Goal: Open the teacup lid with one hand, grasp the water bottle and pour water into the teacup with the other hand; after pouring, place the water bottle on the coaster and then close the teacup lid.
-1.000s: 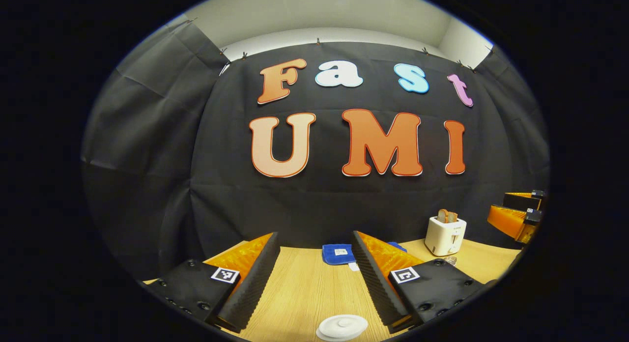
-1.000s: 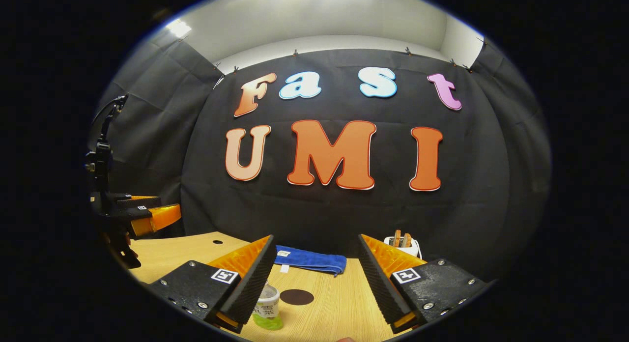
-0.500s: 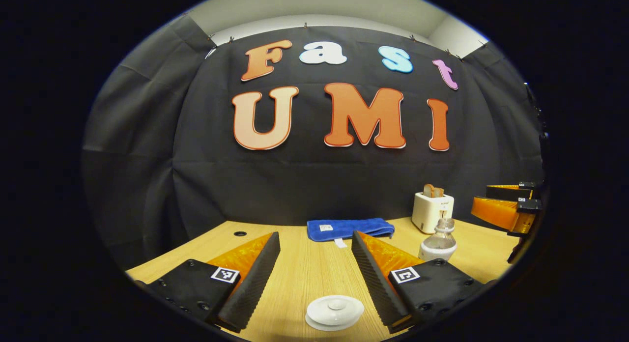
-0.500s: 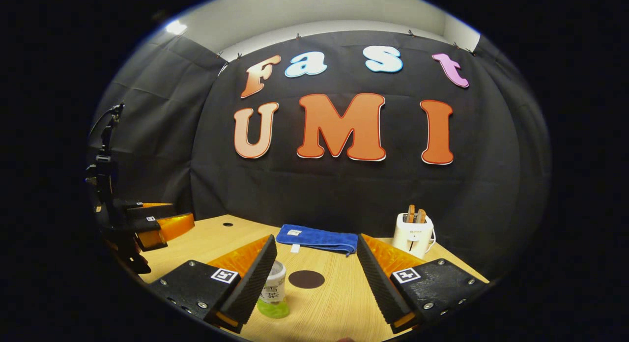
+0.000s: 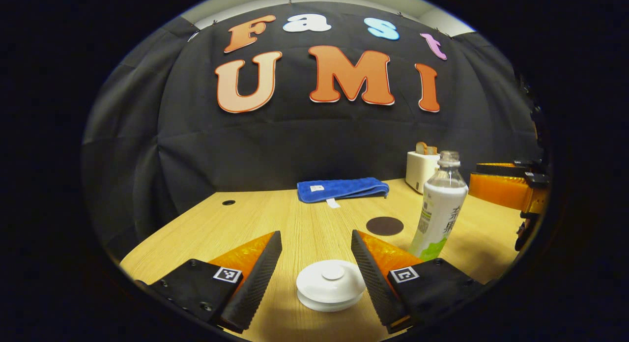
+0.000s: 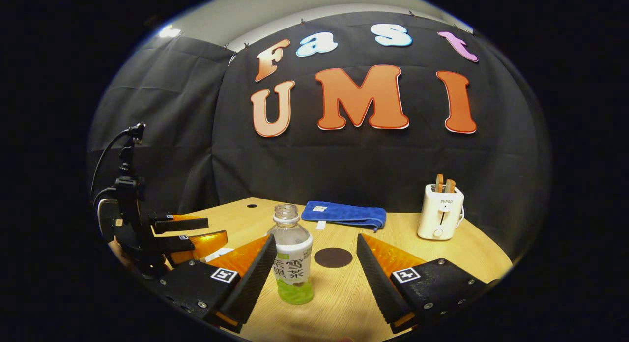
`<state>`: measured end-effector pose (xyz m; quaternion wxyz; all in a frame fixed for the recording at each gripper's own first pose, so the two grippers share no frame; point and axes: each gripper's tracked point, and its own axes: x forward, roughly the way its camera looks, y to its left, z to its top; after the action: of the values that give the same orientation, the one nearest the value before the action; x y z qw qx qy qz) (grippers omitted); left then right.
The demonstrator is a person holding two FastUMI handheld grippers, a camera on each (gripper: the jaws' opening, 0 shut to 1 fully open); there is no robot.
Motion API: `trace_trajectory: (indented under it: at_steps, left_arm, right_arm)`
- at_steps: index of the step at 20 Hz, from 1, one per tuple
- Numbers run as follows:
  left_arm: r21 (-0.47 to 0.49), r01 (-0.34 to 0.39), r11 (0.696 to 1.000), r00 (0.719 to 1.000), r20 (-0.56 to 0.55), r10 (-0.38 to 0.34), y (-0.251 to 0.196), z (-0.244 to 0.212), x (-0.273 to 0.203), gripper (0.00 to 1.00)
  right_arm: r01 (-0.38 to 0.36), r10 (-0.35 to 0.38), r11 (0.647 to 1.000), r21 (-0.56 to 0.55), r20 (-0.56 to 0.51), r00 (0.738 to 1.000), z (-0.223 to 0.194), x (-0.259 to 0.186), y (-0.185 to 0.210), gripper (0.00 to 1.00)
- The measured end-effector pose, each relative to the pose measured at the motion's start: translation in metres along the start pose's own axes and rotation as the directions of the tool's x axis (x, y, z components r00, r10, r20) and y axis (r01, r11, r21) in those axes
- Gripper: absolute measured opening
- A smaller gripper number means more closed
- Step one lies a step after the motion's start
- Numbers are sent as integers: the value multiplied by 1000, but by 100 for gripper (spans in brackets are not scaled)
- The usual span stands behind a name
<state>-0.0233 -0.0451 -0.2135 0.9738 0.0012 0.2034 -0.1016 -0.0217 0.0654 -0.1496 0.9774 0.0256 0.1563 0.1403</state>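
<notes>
The white teacup lid (image 5: 330,283) with its round knob sits on the teacup low in the left gripper view. My left gripper (image 5: 315,235) is open, one finger on each side of the lid, not touching it. The uncapped water bottle (image 6: 292,256), white-labelled with a green base, stands upright on the table. My right gripper (image 6: 314,238) is open around it, the bottle close to the left finger. The dark round coaster (image 6: 333,257) lies just behind the bottle. In the left gripper view, the bottle (image 5: 440,209) and coaster (image 5: 385,226) are to the right.
A folded blue towel (image 5: 342,188) lies at the back of the wooden table (image 5: 255,219). A white toaster (image 6: 440,212) with bread slices stands at the back right. The left gripper (image 6: 189,234) appears at the left in the right gripper view, and the right gripper (image 5: 506,189) at the right in the left gripper view.
Both views have tipped downward toward the table. The lid now sits higher between the left fingers, and the whole bottle now stands between the right fingers. Both grippers stay open.
</notes>
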Motion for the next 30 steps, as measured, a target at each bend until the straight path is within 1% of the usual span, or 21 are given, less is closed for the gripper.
trace_trajectory:
  at_steps: [2,5,6,8,10,12,13,14,15,16,17,18,20,21,23,25,26,27,30]
  left_arm:
    - [21,13,1000,999,-31,-13,-6,-13,4,94]
    - [35,20,999,997,-71,-18,-8,-27,13,86]
    - [30,29,999,996,-82,-26,-11,-31,13,86]
    - [24,38,999,993,-114,-35,-14,-42,16,82]
    - [22,32,999,992,-119,-29,-14,-45,17,75]
    - [22,31,999,993,-111,-28,-15,-43,18,75]
    - [25,27,999,993,-116,-24,-15,-44,18,70]
    - [21,25,999,995,-100,-23,-14,-40,20,70]
    - [23,21,1000,995,-98,-18,-14,-40,19,61]
    - [14,17,1000,996,-88,-16,-14,-38,19,55]
    - [11,15,1000,996,-90,-14,-14,-37,21,40]
    - [12,16,1000,996,-89,-15,-14,-38,20,37]
    - [0,16,1000,996,-83,-16,-16,-37,19,35]
    - [-5,4,1000,997,-75,-4,-13,-37,19,35]
    - [-10,4,1000,997,-71,-5,-13,-34,20,29]
    - [-4,-2,1000,999,-48,2,-9,-27,17,29]
    - [1,-8,1000,999,-33,8,-7,-22,15,27]
    - [5,-14,1000,1000,-21,14,-5,-18,14,29]
    - [1,-39,999,999,6,39,7,-9,9,29]
  right_arm:
    - [-6,6,1000,-2,-13,1000,-6,2,0,98]
    - [-9,9,1000,-7,-34,999,-11,5,0,98]
    - [-13,13,1000,-7,-41,999,-15,4,1,98]
    - [-15,15,1000,-10,-50,999,-19,2,-1,98]
    - [-15,14,1000,-17,-55,998,-20,3,-1,98]
    - [-17,16,1000,-22,-62,998,-22,3,-2,98]
    - [-20,19,1000,-23,-66,998,-24,4,-2,98]
    - [-21,19,999,-27,-71,997,-25,4,0,98]
    - [-22,20,999,-30,-73,997,-27,5,-1,98]
    - [-23,20,999,-34,-78,997,-28,4,-1,99]
    - [-24,21,999,-38,-83,996,-29,4,-1,98]
    - [-25,21,999,-42,-88,996,-31,4,-1,98]
    - [-27,21,998,-55,-102,995,-34,4,0,98]
    - [-30,23,998,-60,-108,994,-37,4,1,98]
    - [-41,33,997,-68,-123,992,-41,6,4,99]
    - [-46,35,996,-77,-134,990,-45,8,9,98]
    - [-48,37,995,-82,-141,989,-47,10,10,99]
    - [-54,41,995,-84,-143,989,-48,12,12,99]
    - [-72,58,994,-77,-172,983,-56,19,21,98]
